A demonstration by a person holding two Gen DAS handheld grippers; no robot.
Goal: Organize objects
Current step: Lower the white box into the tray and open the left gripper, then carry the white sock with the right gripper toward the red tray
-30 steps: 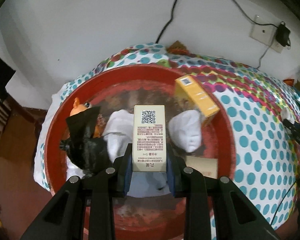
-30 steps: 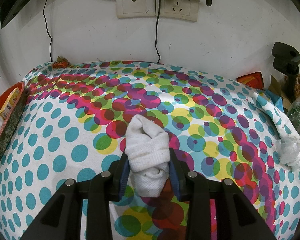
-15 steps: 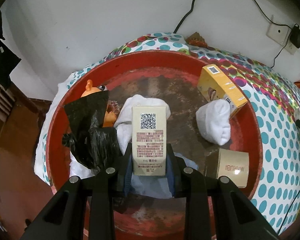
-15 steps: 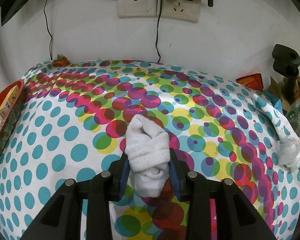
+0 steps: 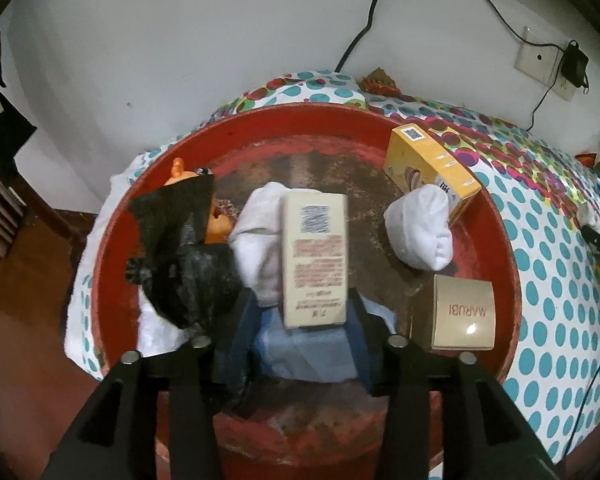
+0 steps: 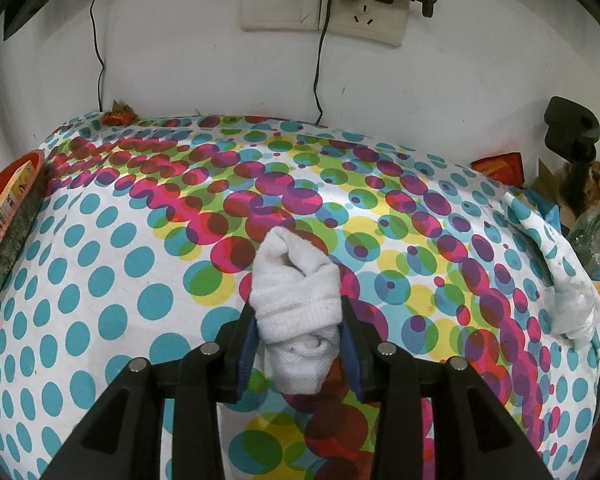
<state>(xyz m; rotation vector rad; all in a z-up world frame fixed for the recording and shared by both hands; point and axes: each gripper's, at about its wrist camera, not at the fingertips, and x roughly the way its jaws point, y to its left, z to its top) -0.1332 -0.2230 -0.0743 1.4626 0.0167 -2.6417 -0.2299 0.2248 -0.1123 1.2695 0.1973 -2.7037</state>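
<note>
My left gripper [image 5: 300,312] hangs over the red basin [image 5: 504,264], jaws opening, the cream box [image 5: 314,260] between them but the pads clear of its sides, box blurred and lying on a white cloth [image 5: 256,236] inside the basin. Same basin also has a black bag [image 5: 180,256] over an orange toy [image 5: 178,170] on the left, a rolled white sock [image 5: 420,232] against a yellow box [image 5: 428,164], and a tan MARUBI box [image 5: 462,312] by the right wall. My right gripper [image 6: 300,344] sits over the dotted tablecloth [image 6: 100,280], well apart from the basin; jaws just starting to ease apart, pads touching a rolled white sock bundle [image 6: 296,296] on both sides.
</note>
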